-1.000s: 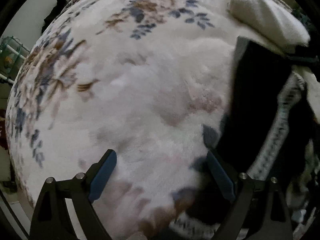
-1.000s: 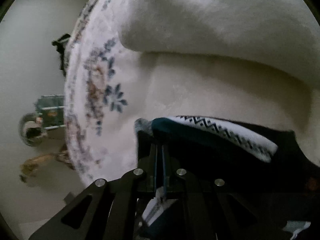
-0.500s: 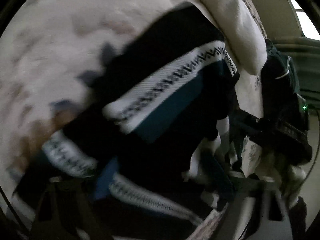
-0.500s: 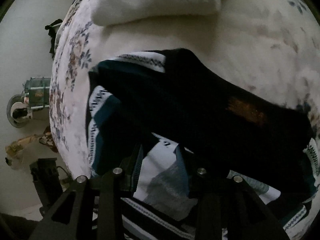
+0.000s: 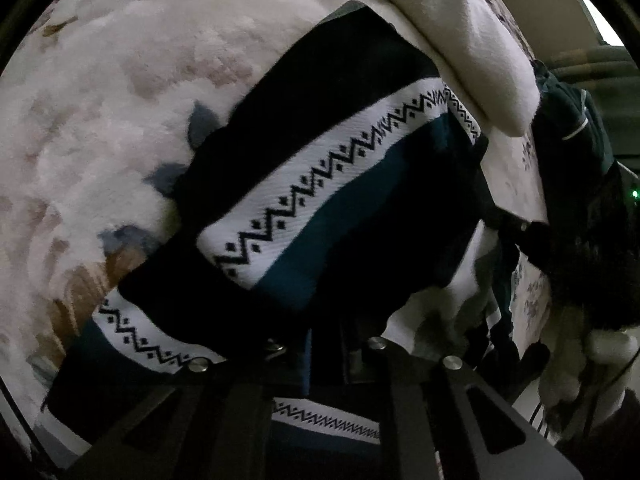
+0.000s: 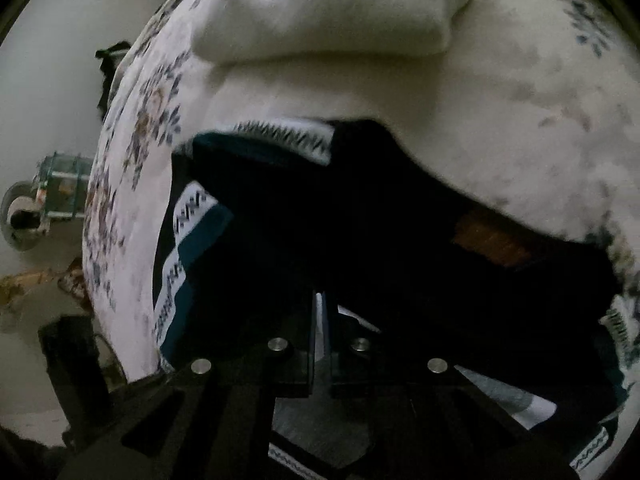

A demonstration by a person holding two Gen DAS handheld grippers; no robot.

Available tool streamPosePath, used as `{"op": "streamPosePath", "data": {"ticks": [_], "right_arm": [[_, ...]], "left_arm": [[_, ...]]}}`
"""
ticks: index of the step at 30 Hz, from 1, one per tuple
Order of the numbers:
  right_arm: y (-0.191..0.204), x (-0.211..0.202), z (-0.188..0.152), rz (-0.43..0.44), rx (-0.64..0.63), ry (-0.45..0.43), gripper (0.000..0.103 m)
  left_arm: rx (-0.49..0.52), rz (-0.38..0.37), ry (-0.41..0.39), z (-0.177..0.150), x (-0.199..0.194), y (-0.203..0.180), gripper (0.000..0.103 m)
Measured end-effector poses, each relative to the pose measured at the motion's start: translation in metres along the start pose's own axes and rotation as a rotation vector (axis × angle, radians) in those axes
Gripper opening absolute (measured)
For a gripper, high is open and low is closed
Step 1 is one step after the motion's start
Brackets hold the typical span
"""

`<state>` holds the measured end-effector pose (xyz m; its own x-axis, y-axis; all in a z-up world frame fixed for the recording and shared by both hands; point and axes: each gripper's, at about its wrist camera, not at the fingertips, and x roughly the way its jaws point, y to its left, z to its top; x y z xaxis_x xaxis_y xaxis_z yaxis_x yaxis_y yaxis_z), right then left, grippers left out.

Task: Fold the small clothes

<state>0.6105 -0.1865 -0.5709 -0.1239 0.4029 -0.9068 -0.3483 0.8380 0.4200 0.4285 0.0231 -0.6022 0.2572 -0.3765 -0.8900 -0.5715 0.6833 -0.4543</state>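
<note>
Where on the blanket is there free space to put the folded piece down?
Bare floral blanket lies left of the dark patterned garment in the left wrist view, below the white folded cloth. It is crowded at the right, with heaped clothes by the edge.

Dim, fisheye-warped, slight blur.
</note>
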Motion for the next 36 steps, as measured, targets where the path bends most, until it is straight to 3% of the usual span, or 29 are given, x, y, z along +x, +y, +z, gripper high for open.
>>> {"op": "streamPosePath", "data": {"ticks": [4,8,10,12,13,14,20,23,24,25,27,28,29,36], "right_arm": [[-0.012,-0.008,0.013,-0.082,0.037,-0.061,0.0],[-0.03,-0.009,0.023,0.029,0.134,0.0,0.001],[-0.029,-0.014,0.02,0.08,0.134,0.055,0.003],[-0.025,-0.022,0.01,0.08,0.107,0.069,0.019],[-0.025,-0.026,0.004,0.061,0.088,0.078,0.04],[-0.023,-0.028,-0.004,0.043,0.072,0.087,0.052],[-0.035,-0.022,-0.029,-0.06,0.03,0.129,0.053],[-0.043,-0.012,-0.033,-0.072,0.039,0.136,0.053],[-0.047,-0.01,-0.033,-0.07,0.043,0.136,0.053],[-0.046,-0.006,-0.033,-0.066,0.047,0.14,0.053],[-0.045,-0.002,-0.033,-0.048,0.046,0.133,0.045],[-0.043,-0.001,-0.035,-0.042,0.042,0.118,0.017],[-0.042,-0.001,-0.036,-0.042,0.039,0.105,0.002],[-0.04,-0.021,-0.029,-0.109,0.055,-0.017,0.0]], "left_arm": [[0.0,-0.004,0.011,-0.002,-0.005,0.01,0.007],[-0.001,-0.039,0.048,-0.003,-0.014,0.012,0.012],[-0.017,-0.035,0.073,-0.008,-0.018,0.012,0.023],[-0.054,-0.076,0.085,-0.019,-0.024,0.014,0.038],[-0.078,-0.104,0.087,-0.025,-0.026,0.014,0.049],[-0.109,-0.135,0.087,-0.031,-0.025,0.013,0.051],[-0.28,-0.258,0.146,-0.045,0.027,-0.001,0.051],[-0.294,-0.228,0.128,-0.044,0.044,-0.009,0.047],[-0.278,-0.205,0.11,-0.044,0.045,-0.012,0.037],[-0.252,-0.171,0.1,-0.043,0.045,-0.015,0.008],[-0.213,-0.153,0.087,-0.043,0.042,-0.02,0.007],[-0.191,-0.148,0.078,-0.044,0.038,-0.022,0.007],[-0.179,-0.148,0.074,-0.045,0.035,-0.023,0.006],[-0.092,-0.134,0.069,-0.052,0.018,-0.021,0.006]]}}
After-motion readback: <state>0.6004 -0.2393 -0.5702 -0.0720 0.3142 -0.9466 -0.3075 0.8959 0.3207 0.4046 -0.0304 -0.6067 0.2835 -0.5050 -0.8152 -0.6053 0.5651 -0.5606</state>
